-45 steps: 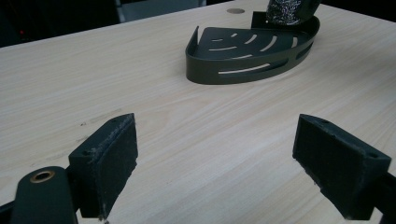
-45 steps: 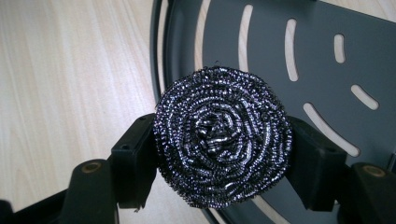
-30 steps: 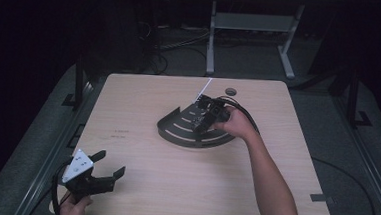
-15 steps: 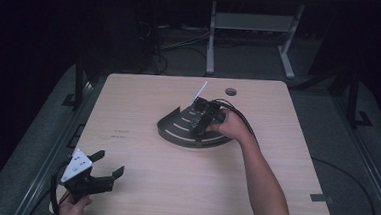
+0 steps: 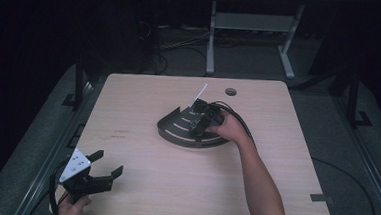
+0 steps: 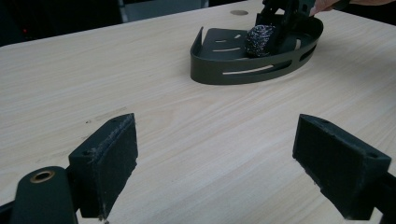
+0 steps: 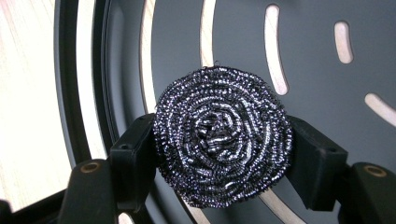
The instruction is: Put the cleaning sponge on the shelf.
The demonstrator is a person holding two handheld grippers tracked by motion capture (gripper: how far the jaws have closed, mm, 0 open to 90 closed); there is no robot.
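Scourer [image 7: 223, 137] sits pinched between my right gripper's [image 7: 219, 158] jaws, low inside the dark slotted tray [image 5: 177, 131] mid-table, probably so I can set it down there. At the near left, my left gripper [image 6: 215, 158] idles wide open.

Quick count: one scourer [image 7: 223, 136], one dark slotted tray [image 5: 177, 131], two grippers, left [image 5: 108, 169] and right [image 7: 223, 154], one table [image 5: 144, 99] with one round hole [image 5: 230, 91], and one white stick [image 5: 198, 95] poking up.
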